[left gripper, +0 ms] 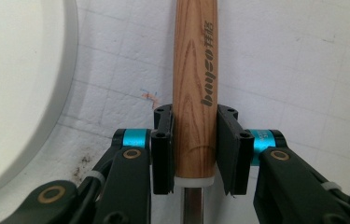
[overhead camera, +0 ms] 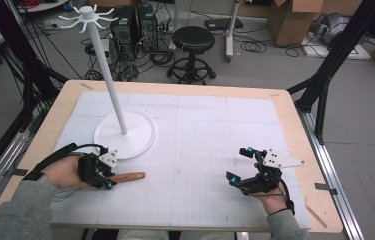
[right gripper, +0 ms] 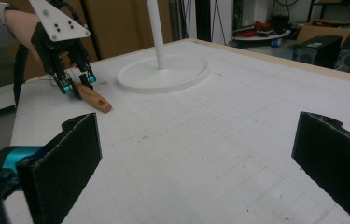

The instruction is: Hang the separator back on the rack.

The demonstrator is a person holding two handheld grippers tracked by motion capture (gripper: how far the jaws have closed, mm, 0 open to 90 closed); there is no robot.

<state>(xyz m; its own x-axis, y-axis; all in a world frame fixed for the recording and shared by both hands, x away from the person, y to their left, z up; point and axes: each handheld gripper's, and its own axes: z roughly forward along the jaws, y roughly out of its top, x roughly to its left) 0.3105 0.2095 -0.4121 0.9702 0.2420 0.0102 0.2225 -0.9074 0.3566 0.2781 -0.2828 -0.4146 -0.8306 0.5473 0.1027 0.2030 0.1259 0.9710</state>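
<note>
A tool with a wooden handle (overhead camera: 130, 176) lies on the white mat at the left front, in front of the stand's round base. My left gripper (overhead camera: 107, 179) is down over its near end. In the left gripper view both black pads touch the sides of the wooden handle (left gripper: 195, 84), just above its white collar and metal shaft (left gripper: 193, 205). The right gripper view also takes in the left gripper (right gripper: 77, 86) and the handle (right gripper: 95, 99). My right gripper (overhead camera: 238, 165) hovers at the right front with its jaws wide apart and nothing between them.
A white stand with a tall pole (overhead camera: 107, 70) and a round base (overhead camera: 125, 137) sits at the left middle of the mat; its rim (left gripper: 18, 93) lies close beside the left gripper. Behind the table are a black stool (overhead camera: 192, 40), computer cases and cardboard boxes.
</note>
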